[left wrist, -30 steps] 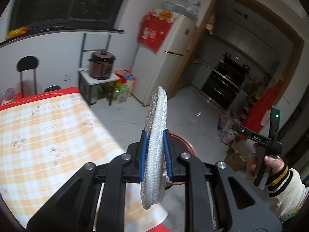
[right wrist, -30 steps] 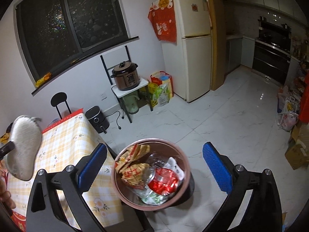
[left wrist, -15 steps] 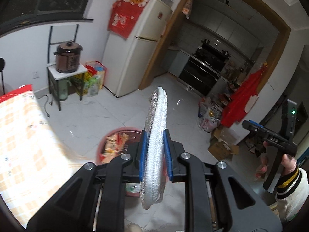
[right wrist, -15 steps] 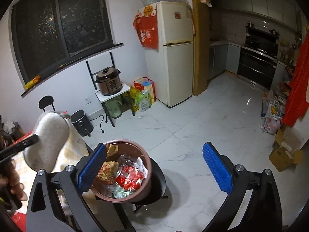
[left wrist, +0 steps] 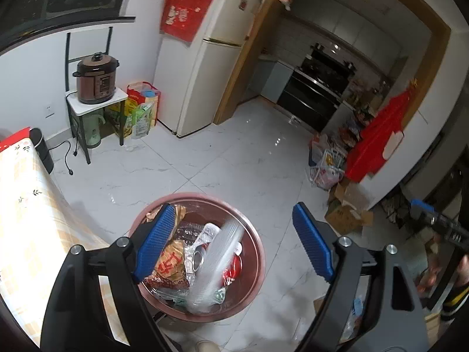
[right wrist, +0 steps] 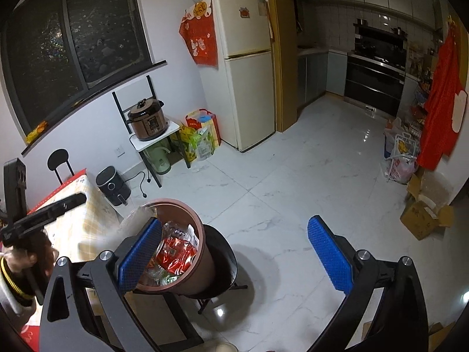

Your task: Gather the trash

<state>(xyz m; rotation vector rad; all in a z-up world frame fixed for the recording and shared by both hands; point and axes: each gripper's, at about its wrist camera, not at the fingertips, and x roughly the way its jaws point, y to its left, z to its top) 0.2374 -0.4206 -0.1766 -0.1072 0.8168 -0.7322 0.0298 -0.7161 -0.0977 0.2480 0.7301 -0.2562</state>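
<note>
Both jaws wide (foil pad (left wrist: 214,267) released)

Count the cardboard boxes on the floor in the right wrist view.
2 that can be told apart. One open box sits on the floor at the right, below the red cloth. Another stands behind it against the wall. More may be hidden among the clutter there.
</note>
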